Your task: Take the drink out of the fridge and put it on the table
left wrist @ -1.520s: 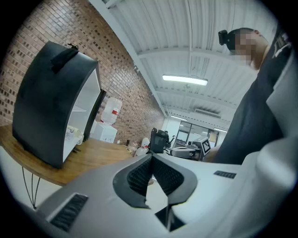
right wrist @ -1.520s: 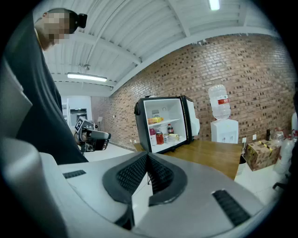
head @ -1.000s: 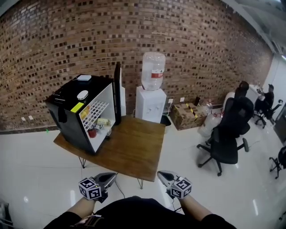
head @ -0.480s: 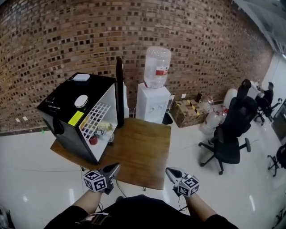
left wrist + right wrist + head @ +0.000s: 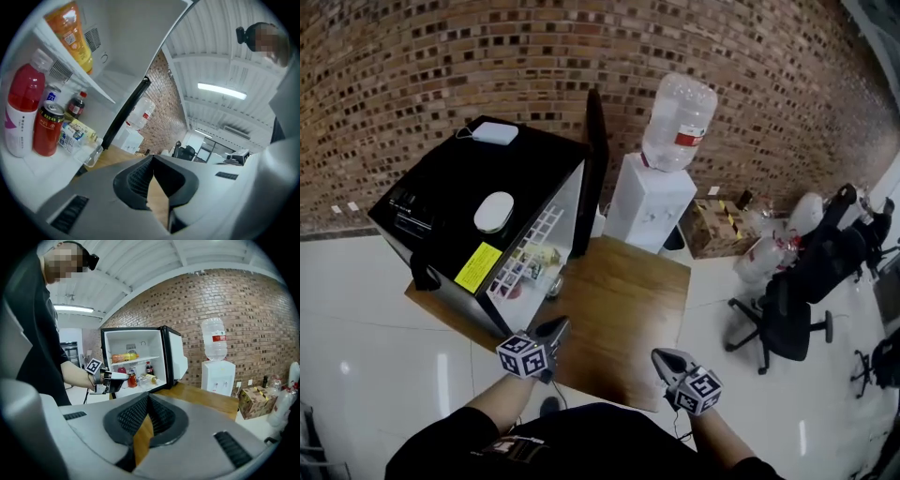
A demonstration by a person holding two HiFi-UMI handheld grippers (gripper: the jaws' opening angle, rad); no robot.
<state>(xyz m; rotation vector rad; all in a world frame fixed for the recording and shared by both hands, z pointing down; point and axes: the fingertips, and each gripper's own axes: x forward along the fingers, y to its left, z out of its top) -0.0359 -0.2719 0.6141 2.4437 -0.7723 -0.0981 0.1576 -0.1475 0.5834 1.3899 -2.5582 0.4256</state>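
A black mini fridge (image 5: 450, 202) stands with its door open on the left of a wooden table (image 5: 623, 309). In the left gripper view its lower shelf holds a red and white bottle (image 5: 19, 112), a red can (image 5: 47, 130), a small dark bottle (image 5: 76, 104) and a carton. An orange bottle (image 5: 74, 33) lies on the upper shelf. My left gripper (image 5: 555, 328) is shut and empty, just in front of the fridge opening. My right gripper (image 5: 664, 359) is shut and empty over the table's near edge. The right gripper view shows the fridge (image 5: 136, 357) and the left gripper (image 5: 119, 376).
A white water dispenser (image 5: 661, 183) with a bottle on top stands behind the table against the brick wall. A cardboard box (image 5: 717, 225) and black office chairs (image 5: 792, 314) are to the right. Two white objects (image 5: 494, 211) lie on the fridge top.
The view has come closer to the fridge and table. Both grippers have moved forward, the left one up to the fridge opening. Both stay shut.
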